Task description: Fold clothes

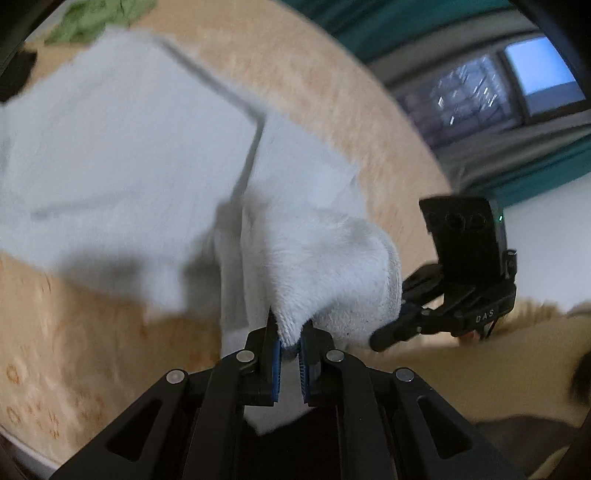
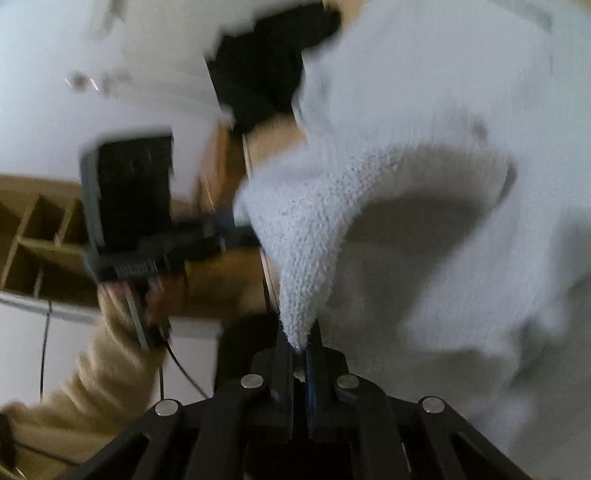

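I hold a white terry towel (image 1: 122,155) with both tools. My left gripper (image 1: 290,347) is clenched on one towel corner, the cloth pinched between its blue pads (image 1: 277,365). My right gripper (image 2: 300,350) is likewise closed tight on another corner, which narrows to a point between its fingers.

In the left view most of the towel lies spread on a round, pale wooden table (image 1: 332,74), with a grey stripe running along one side. The held corner rises off the surface in a soft hump, so part of the cloth is lifted while the rest lies on the table. The right gripper shows beside that hump, close to my left one — I judge that I grip two neighbouring corners so that one edge can be carried across the towel for a fold.

In the right view the towel fills the right side, hanging in a curve with shadow beneath. My other tool and a beige sleeve (image 2: 92,369) sit to the left, with wooden shelving (image 2: 33,236) behind. Both views are blurred.

For room: bare table runs past the towel's far edge, and a green garment (image 1: 96,18) lies near the far rim, apart from the towel. The table's near rim curves close below my left gripper.
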### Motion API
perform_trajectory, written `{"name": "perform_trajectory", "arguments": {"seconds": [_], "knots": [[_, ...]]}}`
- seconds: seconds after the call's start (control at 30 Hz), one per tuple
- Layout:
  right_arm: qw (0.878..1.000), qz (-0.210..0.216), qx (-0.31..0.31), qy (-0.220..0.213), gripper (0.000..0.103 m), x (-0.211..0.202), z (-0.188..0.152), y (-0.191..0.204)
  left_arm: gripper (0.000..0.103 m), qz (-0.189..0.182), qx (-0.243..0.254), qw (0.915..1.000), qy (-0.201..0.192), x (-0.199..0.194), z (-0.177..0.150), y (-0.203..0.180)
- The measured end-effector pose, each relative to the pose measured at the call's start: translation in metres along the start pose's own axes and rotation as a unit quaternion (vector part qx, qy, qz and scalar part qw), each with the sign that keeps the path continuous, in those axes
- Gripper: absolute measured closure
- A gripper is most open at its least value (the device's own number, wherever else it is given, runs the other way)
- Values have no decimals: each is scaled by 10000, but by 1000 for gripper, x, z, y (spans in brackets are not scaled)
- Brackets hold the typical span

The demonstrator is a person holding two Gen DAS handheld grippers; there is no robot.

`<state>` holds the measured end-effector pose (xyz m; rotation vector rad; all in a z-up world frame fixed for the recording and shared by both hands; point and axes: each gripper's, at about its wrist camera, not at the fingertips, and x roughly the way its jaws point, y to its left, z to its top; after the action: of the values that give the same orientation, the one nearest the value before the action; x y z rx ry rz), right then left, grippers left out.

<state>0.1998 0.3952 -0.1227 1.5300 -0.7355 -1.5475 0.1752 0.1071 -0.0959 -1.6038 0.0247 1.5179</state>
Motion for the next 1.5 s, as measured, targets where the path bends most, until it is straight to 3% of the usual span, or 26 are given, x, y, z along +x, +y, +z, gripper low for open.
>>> {"name": "perform_trajectory", "arguments": {"seconds": [0.13, 0.2, 0.23, 0.37, 0.47, 0.6, 0.63, 0.67, 0.7, 0.77, 0.87, 0.97, 1.1, 1.2, 1.3, 1.33, 1.37, 1.43, 1.5], "knots": [[9964, -704, 12, 465, 93, 21, -14, -15, 95, 163, 101, 9986, 488, 27, -8, 0], [9946, -929, 2, 460, 71, 13, -16, -13, 95, 198, 93, 9985, 505, 31, -5, 1], [9952, -908, 18, 362, 47, 4, -17, -11, 95, 261, 113, 9983, 506, 31, -3, 1], [9984, -352, 346, -274, 41, -37, -13, -18, 95, 489, 257, 9966, 606, 34, 1, -2], [9918, -80, 941, -860, 31, -51, 3, -46, 95, 699, 374, 9938, 774, 44, 3, -6], [9818, 86, 1738, -768, 35, -21, 25, -87, 95, 724, 334, 9938, 769, 48, 3, -7], [9777, 86, 1954, -763, 54, -14, 27, -97, 95, 707, 314, 9944, 717, 44, 3, -7], [9742, 86, 2104, -812, 87, -12, 29, -104, 95, 693, 296, 9949, 665, 41, 3, -8], [9713, 87, 2197, -908, 94, -13, 29, -110, 95, 683, 293, 9954, 611, 36, 4, -9], [9682, 196, 2156, -1257, 95, -23, 29, -109, 95, 685, 420, 9957, 451, 22, 9, -18], [9681, 212, 1565, -1943, 95, -64, 34, -87, 95, 736, 721, 9944, 226, 8, 30, -34], [9636, -224, 858, -2523, 95, -110, 47, -64, 95, 830, 895, 9925, 77, 9, 69, -44], [9451, -1046, 413, -3069, 95, -151, 67, -63, 95, 912, 836, 9922, 179, 33, 121, -42], [9363, -1958, 396, -2890, 95, -151, 86, -86, 95, 1430, 447, 9870, 581, 76, 151, -25], [9445, -2319, 881, -2155, 91, -137, 94, -133, 95, 1587, -114, 9820, 1021, 111, 154, -5], [9451, -2456, 1023, -1898, 84, -132, 92, -141, 93, 1556, -277, 9815, 1079, 115, 151, 1], [9447, -2589, 1164, -1639, 69, -126, 89, -150, 92, 1524, -441, 9808, 1137, 120, 148, 6], [9466, -2461, 1330, -1604, 66, -131, 75, -158, 83, 1353, -613, 9842, 968, 111, 139, 15], [9449, -2136, 1632, -1866, 61, -149, 55, -163, 75, 1191, -752, 9867, 815, 101, 132, 22]]}}
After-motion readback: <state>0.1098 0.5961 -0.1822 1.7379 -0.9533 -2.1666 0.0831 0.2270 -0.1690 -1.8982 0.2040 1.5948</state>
